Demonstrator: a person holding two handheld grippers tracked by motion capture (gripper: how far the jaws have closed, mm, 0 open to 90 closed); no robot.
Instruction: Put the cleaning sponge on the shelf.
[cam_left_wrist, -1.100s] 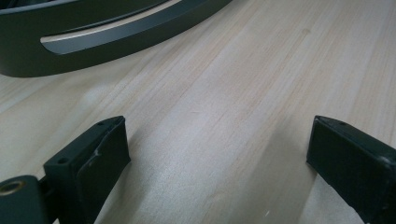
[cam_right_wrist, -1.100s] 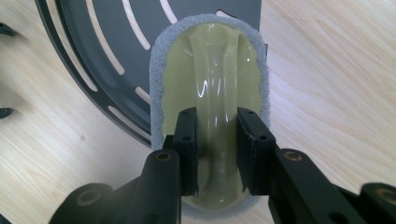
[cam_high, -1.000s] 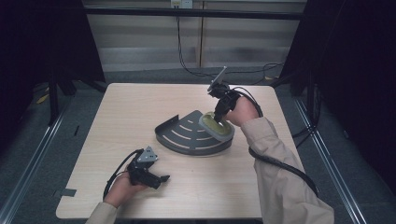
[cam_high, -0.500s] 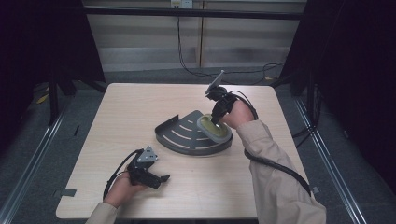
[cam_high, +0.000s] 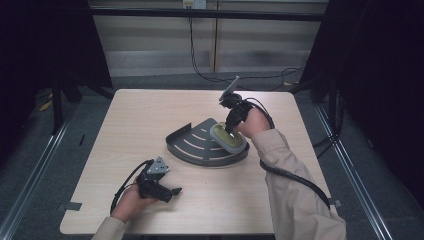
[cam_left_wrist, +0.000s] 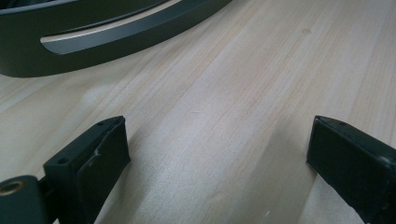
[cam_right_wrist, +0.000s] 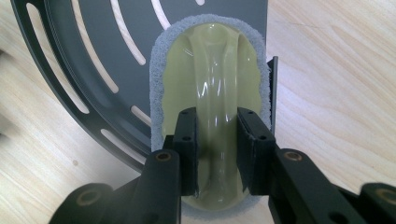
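Observation:
A dark grey fan-shaped slotted tray (cam_high: 197, 145) lies in the middle of the table. On its right part rests an oval scrub pad (cam_high: 229, 138) with a pale yellow-green plastic top and a raised handle ridge (cam_right_wrist: 217, 107). My right gripper (cam_high: 229, 128) points down onto it, and in the right gripper view both jaws are shut on that ridge (cam_right_wrist: 217, 149) while the pad's grey fuzzy edge lies flat on the tray (cam_right_wrist: 70, 42). My left gripper (cam_high: 170, 192) lies low on the table near the front left, jaws open wide over bare wood (cam_left_wrist: 219, 154), with the tray's rim (cam_left_wrist: 93, 42) beyond.
The light wooden table (cam_high: 150, 110) has bare room at the back and left. A black cable (cam_high: 295, 177) trails from the right gripper along the sleeve. Dark floor and metal frame rails surround the table.
The right hand has shifted slightly over the tray with the scrub pad in its jaws. The left gripper has stayed where it was.

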